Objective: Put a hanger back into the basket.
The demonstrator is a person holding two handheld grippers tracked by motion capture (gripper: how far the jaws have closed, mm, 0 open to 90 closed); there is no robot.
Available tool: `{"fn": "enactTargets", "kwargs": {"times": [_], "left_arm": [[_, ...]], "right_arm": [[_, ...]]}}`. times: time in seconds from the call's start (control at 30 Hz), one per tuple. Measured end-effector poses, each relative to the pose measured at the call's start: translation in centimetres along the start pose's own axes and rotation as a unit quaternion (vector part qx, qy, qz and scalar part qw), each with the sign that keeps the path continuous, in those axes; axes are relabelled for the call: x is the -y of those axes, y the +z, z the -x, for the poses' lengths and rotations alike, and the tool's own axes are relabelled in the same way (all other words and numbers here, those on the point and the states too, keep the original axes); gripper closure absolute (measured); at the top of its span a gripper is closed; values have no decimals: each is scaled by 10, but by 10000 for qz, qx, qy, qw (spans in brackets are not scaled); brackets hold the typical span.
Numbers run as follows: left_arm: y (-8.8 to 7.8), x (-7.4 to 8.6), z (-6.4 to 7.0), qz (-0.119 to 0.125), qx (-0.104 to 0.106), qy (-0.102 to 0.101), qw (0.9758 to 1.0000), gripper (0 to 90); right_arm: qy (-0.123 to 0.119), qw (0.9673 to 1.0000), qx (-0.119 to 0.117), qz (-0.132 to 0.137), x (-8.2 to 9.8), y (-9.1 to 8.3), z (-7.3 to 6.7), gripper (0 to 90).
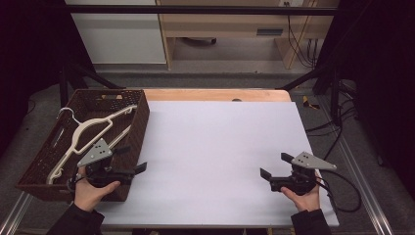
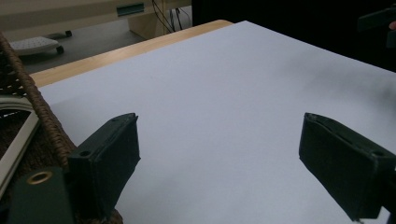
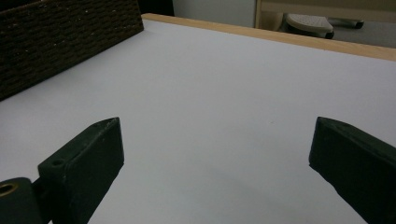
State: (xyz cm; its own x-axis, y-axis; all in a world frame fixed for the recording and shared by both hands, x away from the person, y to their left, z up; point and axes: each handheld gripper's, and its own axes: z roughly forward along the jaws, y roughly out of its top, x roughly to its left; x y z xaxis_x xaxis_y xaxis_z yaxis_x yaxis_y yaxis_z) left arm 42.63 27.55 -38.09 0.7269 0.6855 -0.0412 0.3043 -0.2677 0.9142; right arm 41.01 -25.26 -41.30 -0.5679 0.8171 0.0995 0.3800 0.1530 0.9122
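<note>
Both grippers wide, nothing held; hanger in basket.

Left gripper (image 1: 132, 159) at the basket's (image 1: 142, 117) near right corner, jaws spread wide, nothing between them, over the white sheet (image 1: 220, 147) on the counter (image 1: 215, 94). Right gripper (image 1: 273, 166) low at the sheet's right side, jaws wide apart, nothing between them. White hanger (image 1: 85, 129) lies slantwise inside the basket, just behind the left gripper, not touching it. Grippers well apart.

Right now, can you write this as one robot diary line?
left gripper: open, empty, beside basket | right gripper: open, empty | hangers: in basket
</note>
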Motion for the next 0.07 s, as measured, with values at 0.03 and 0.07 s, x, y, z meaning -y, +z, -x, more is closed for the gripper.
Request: {"fn": "enactTargets", "kwargs": {"times": [0.03, 0.07], "left_arm": [[1, 0, 0, -23, 36, -11, 10000, 121], [1, 0, 0, -23, 36, -11, 10000, 123]], "right_arm": [[-3, 10000, -4, 20, 0, 0, 0, 36], [3, 10000, -20, 36, 0, -1, 0, 36]]}}
